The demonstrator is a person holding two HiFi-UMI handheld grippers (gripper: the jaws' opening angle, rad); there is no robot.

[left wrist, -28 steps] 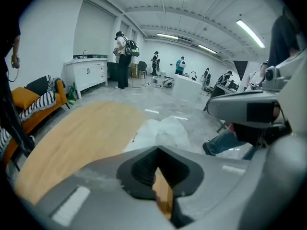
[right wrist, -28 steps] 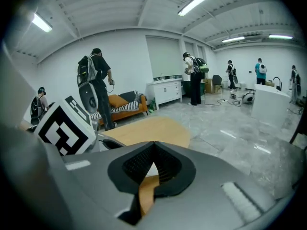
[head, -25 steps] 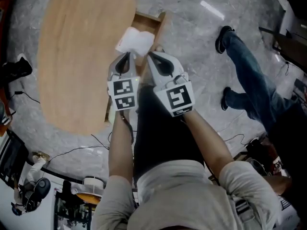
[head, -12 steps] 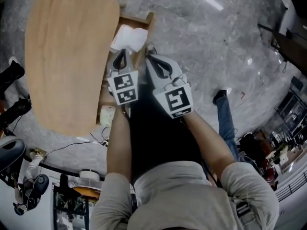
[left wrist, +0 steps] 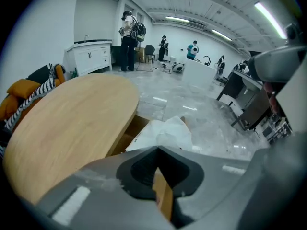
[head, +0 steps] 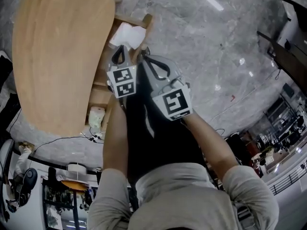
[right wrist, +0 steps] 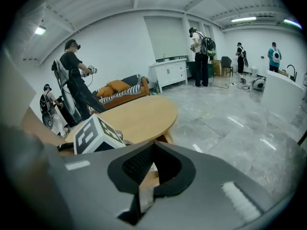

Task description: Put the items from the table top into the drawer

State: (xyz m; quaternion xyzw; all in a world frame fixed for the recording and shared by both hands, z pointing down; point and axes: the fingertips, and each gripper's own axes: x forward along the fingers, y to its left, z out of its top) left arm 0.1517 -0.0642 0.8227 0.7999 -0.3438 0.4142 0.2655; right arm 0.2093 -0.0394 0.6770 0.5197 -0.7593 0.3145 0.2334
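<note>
Evidently both grippers sit side by side at the open drawer (head: 145, 20), which juts out from under the edge of the oval wooden table top (head: 57, 47). The left gripper (head: 123, 50) has its jaws pressed fully together at the tips, with nothing caught between them. In its own view a strip of the drawer's wooden edge shows through the hollow behind the tips of the left gripper (left wrist: 157, 148). Just ahead of those tips, inside the drawer (left wrist: 136, 126), lies a crumpled white item (left wrist: 165, 131). The table top (left wrist: 72, 123) spreads away to that gripper's left.

The right gripper (head: 144, 57) is just beside the left one and touching or nearly touching it. Its jaws are likewise closed tip to tip and hold nothing. In the right gripper view, pale wood shows through the gap below the tips of the right gripper (right wrist: 153, 143), and the table top (right wrist: 139, 119) lies beyond them. From the head view, the white item (head: 128, 35) rests directly in front of both grippers.
</note>
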